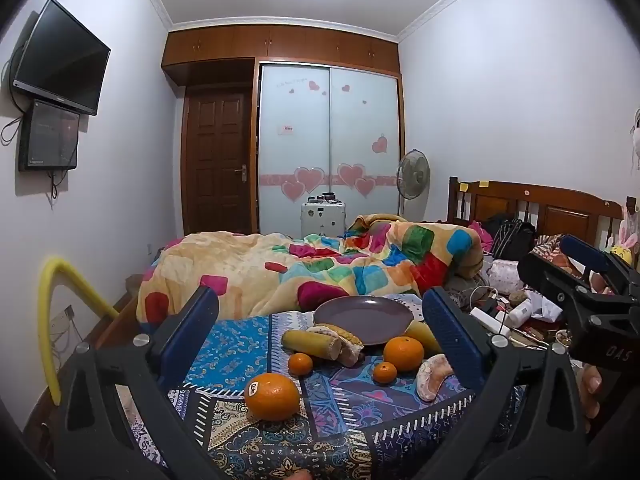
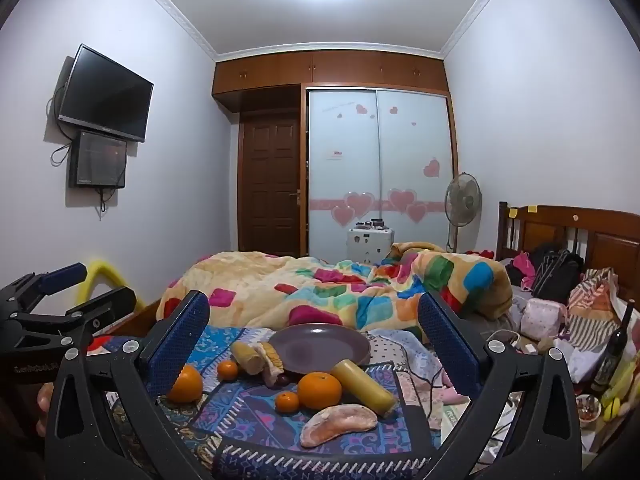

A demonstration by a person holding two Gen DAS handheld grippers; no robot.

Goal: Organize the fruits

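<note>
An empty purple plate (image 1: 362, 316) (image 2: 320, 346) lies on a patterned blue cloth (image 1: 236, 350) (image 2: 248, 400). Around its near side lie a stickered orange (image 1: 272, 397) (image 2: 185, 385), a second large orange (image 1: 403, 353) (image 2: 319, 390), two small tangerines (image 1: 300, 363) (image 1: 385, 372), two corn cobs (image 1: 310, 343) (image 2: 362, 386) and a peeled pomelo segment (image 1: 432, 376) (image 2: 340, 424). My left gripper (image 1: 320, 332) is open and empty, above the fruit. My right gripper (image 2: 314, 336) is open and empty too, also short of the fruit.
A bed with a colourful checked blanket (image 1: 320, 264) lies behind the cloth. Clutter of cables, bags and a dark bottle (image 2: 612, 352) fills the right side. A yellow foam tube (image 1: 52, 320) stands at the left. The other gripper shows at each view's edge (image 1: 580, 292) (image 2: 48, 300).
</note>
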